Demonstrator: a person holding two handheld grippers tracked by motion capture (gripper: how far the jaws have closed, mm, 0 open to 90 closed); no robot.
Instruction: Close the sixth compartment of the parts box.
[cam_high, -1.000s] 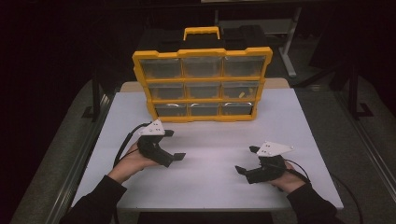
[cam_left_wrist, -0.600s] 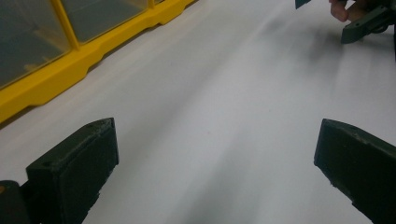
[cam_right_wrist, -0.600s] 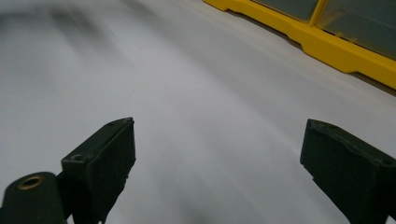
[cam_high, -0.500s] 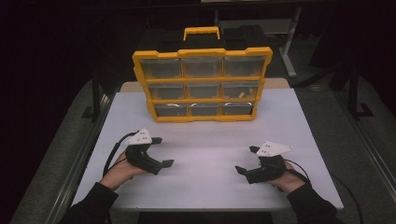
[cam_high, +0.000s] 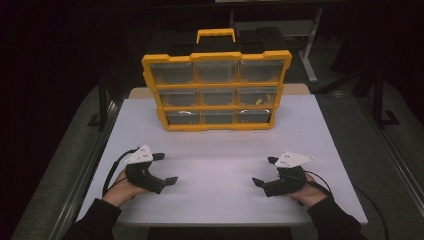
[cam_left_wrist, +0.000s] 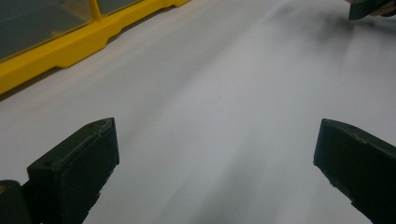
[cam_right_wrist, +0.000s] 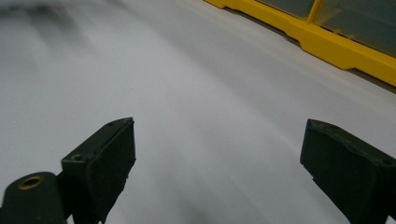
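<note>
A yellow parts organizer (cam_high: 216, 92) with clear drawers stands upright at the back of the white table (cam_high: 220, 145). My left gripper (cam_high: 166, 168) rests low over the table's front left, held in a hand, its jaws open and pointing toward the middle. Opposite it at the front right, my right gripper (cam_high: 264, 171) also stands open and faces inward. In the left gripper view the left gripper (cam_left_wrist: 215, 172) has bare table between its jaws, with the organizer's yellow base (cam_left_wrist: 70, 46) at the upper left. The right gripper (cam_right_wrist: 219, 168) holds nothing either, and the organizer's base (cam_right_wrist: 336, 46) runs across the upper right.
The organizer has a yellow carry handle (cam_high: 215, 34) on top, and some drawers hold small yellow parts. A wide bare stretch of table lies between the grippers and the organizer. Dark floor and metal frames (cam_high: 102, 100) surround the table. The other gripper's tip (cam_left_wrist: 369, 7) shows far off.
My left hand has drifted left and back toward the table's front edge, sinking a little. The right hand has stayed where it was. Both pairs of jaws stay open.
</note>
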